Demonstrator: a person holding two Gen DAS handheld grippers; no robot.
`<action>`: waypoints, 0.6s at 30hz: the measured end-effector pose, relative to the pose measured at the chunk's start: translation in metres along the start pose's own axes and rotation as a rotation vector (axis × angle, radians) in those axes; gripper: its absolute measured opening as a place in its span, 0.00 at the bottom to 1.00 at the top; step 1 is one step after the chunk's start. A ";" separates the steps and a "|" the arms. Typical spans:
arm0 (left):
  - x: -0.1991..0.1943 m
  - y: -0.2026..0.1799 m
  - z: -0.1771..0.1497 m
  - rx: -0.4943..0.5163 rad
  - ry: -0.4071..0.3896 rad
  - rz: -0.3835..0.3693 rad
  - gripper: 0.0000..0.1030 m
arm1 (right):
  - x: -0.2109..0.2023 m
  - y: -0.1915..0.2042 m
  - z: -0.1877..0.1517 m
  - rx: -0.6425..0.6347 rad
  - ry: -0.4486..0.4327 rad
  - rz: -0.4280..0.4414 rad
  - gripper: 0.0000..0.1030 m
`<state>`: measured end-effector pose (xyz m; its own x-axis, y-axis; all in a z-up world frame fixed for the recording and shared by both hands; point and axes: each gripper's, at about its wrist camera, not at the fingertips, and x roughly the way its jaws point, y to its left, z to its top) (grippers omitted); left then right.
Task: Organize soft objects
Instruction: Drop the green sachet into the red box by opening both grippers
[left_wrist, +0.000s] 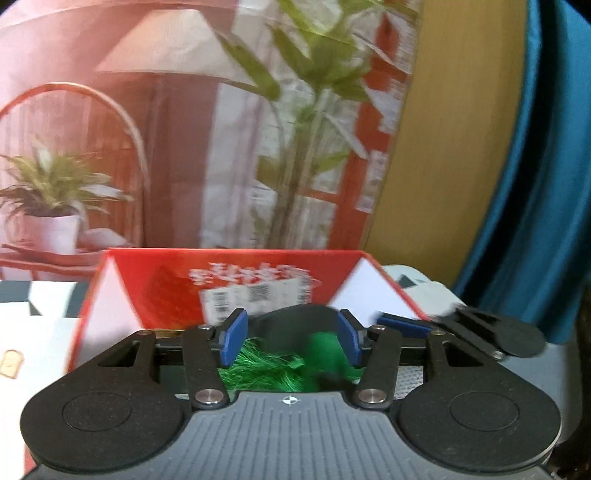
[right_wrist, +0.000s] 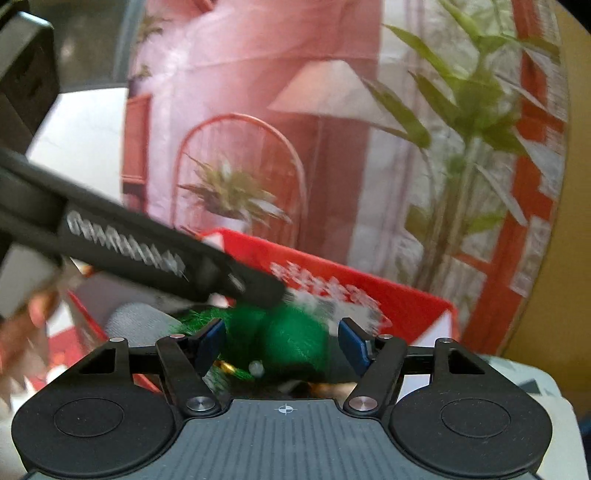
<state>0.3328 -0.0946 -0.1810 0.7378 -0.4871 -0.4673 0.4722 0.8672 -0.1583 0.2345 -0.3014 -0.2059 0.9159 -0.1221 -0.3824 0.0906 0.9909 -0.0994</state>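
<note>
While both tools crowd over the same red box (left_wrist: 155, 291), the deciding relation is that the green fuzzy toy (left_wrist: 280, 363) lies directly ahead of and just below each gripper, down inside the box, and which of them has it is hard to read. Starting at the left, the left gripper (left_wrist: 290, 338) has its blue pads spread with the green tuft between them; the pads do not appear pressed in, so it reads as released, though blur leaves some doubt. A pale grey soft item (right_wrist: 135, 325) sits at the box's left side. Further right, the right gripper (right_wrist: 280, 341) is likewise spread wide around the toy's rounder green body (right_wrist: 295, 338), not clenched. The toy's long axis seems to run left to right. The box's back wall (right_wrist: 406, 299) stands close behind; open room is upward, I judge.
</note>
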 end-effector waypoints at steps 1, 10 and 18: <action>-0.002 0.005 0.001 -0.013 -0.001 0.004 0.54 | 0.000 -0.003 -0.003 0.016 0.005 -0.013 0.62; -0.058 0.045 -0.013 -0.095 -0.057 0.073 0.54 | -0.039 -0.018 -0.026 0.131 -0.073 -0.066 0.61; -0.108 0.067 -0.070 -0.143 -0.052 0.176 0.54 | -0.098 -0.018 -0.049 0.210 -0.189 -0.119 0.61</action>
<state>0.2507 0.0239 -0.2024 0.8283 -0.3283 -0.4540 0.2636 0.9434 -0.2012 0.1239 -0.3101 -0.2115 0.9489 -0.2445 -0.1996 0.2621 0.9627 0.0666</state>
